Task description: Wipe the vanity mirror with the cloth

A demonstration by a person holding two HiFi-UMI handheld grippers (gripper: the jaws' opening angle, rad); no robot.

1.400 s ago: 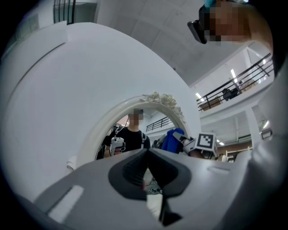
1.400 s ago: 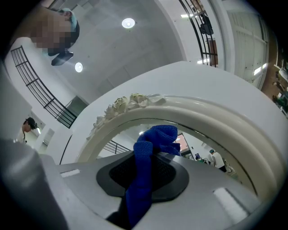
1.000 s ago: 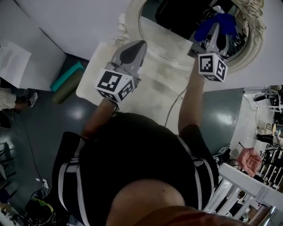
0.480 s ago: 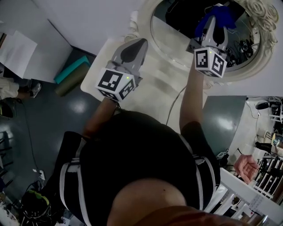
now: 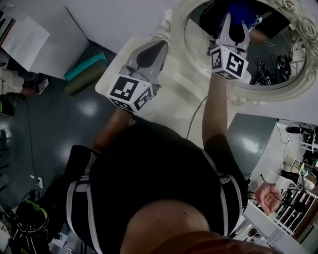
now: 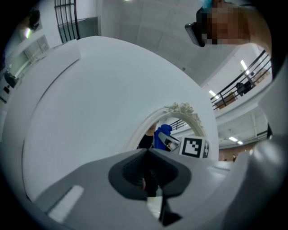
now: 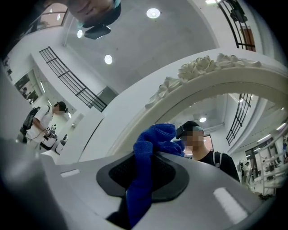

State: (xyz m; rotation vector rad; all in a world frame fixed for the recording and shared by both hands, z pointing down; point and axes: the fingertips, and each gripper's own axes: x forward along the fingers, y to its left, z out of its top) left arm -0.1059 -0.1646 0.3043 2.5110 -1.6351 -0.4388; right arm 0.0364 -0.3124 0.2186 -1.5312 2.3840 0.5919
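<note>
**Holding the blue cloth up at the mirror glass**

Looking down from the head view, the right gripper (image 5: 232,24) reaches to the upper right of the frame. It lies over the glass of the vanity mirror (image 5: 271,54), an oval in a white frame carved with scrolls. A blue cloth (image 5: 243,10) bunches past the gripper's tips at the top edge of the frame, against the dark reflection. Whether the cloth touches the glass cannot be told here. The left gripper (image 5: 156,47) hovers over the white vanity top (image 5: 169,106), left of the mirror and apart from it. A thin cable (image 5: 195,116) runs across the top between the two forearms.

The left gripper view shows its jaws pressed together along one seam, with nothing between them (image 6: 147,155). Beyond them, at centre right, stand the mirror's arch (image 6: 182,109) with its rose ornament and the cloth (image 6: 162,134) at the glass.

The right gripper view shows its jaws (image 7: 145,165) clenched on the cloth (image 7: 153,143). The cloth is a deep blue terry weave. One strip runs down between the pads and a thick wad piles above the tips. The wad sits before the glass near the frame's left inner edge, under the carved roses (image 7: 202,69).
</note>
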